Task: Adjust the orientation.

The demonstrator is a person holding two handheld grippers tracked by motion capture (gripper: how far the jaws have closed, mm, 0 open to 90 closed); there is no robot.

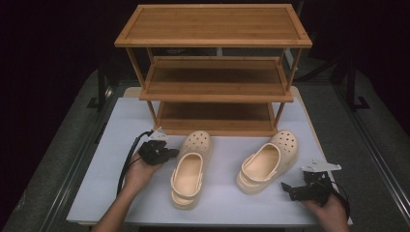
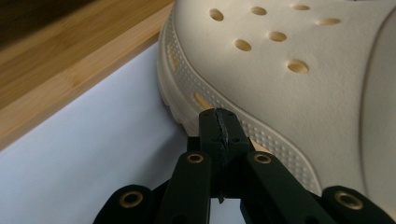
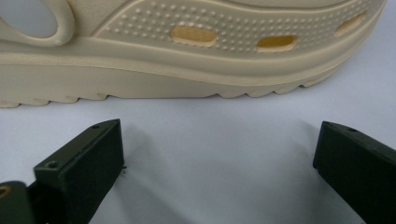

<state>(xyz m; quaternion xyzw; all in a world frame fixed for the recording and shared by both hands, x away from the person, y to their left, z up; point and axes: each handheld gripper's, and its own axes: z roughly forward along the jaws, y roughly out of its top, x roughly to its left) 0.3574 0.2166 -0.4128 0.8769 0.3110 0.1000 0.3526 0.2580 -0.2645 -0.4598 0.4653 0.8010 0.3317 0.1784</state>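
White tabletop (image 1: 145,203) | left clog (image 2: 299,70): side vents, apparently | right gripper (image 3: 217,163) fingers apart

Matt cream foam clogs (image 1: 189,166), smooth wooden rack (image 1: 215,67), matt white tabletop (image 1: 111,188)

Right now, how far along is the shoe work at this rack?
Nothing is shelved: the wooden rack has bare shelves, and both clogs sit on the white table. In hand: the left gripper, jaws together, sits at the left clog; the right gripper is open, short of the right clog. Gripping and any shelving remain.
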